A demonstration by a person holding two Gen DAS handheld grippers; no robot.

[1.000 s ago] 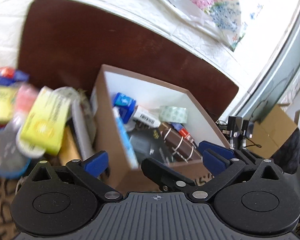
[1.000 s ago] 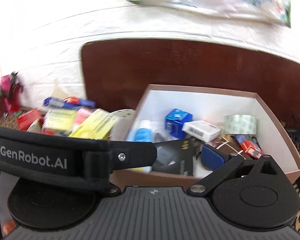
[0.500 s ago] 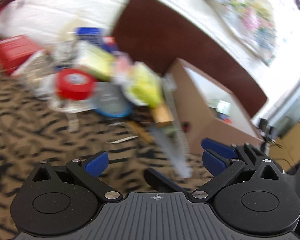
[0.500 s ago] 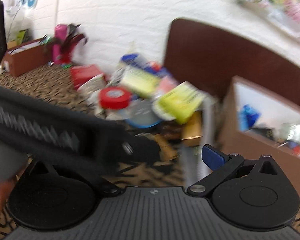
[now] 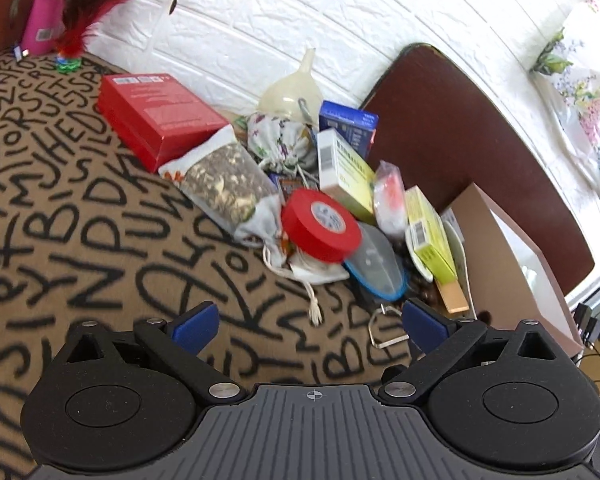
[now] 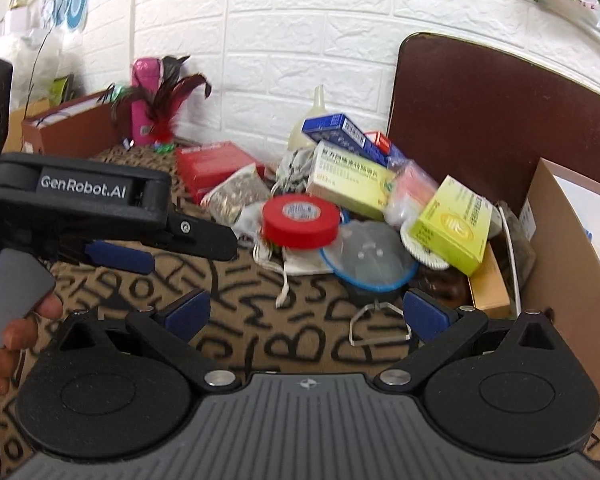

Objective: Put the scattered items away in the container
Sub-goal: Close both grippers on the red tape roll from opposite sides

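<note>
A heap of items lies on the lettered cloth left of the brown cardboard box (image 5: pixel 496 240), which also shows in the right wrist view (image 6: pixel 560 248). In the heap are a red tape roll (image 5: pixel 320 226) (image 6: pixel 300 222), a yellow-green carton (image 5: pixel 430 236) (image 6: pixel 452 230), a blue-rimmed lid (image 5: pixel 376 264) (image 6: pixel 368 258), a grain pouch (image 5: pixel 228 184), a red box (image 5: pixel 156 112) and a wire clip (image 5: pixel 386 330) (image 6: pixel 380 326). My left gripper (image 5: pixel 308 326) is open and empty, short of the heap; it also shows in the right wrist view (image 6: pixel 172 240). My right gripper (image 6: pixel 306 316) is open and empty near the clip.
A dark brown chair back (image 5: pixel 472 132) stands behind the box against the white brick wall. A pink bottle (image 5: pixel 46 20) and a red feather toy (image 5: pixel 76 40) stand far left. A funnel (image 5: pixel 292 88) and blue cartons (image 5: pixel 348 126) top the heap's rear.
Both grippers have swung left, away from over the box's inside, and now face the heap on the cloth. Both stay open and empty.
</note>
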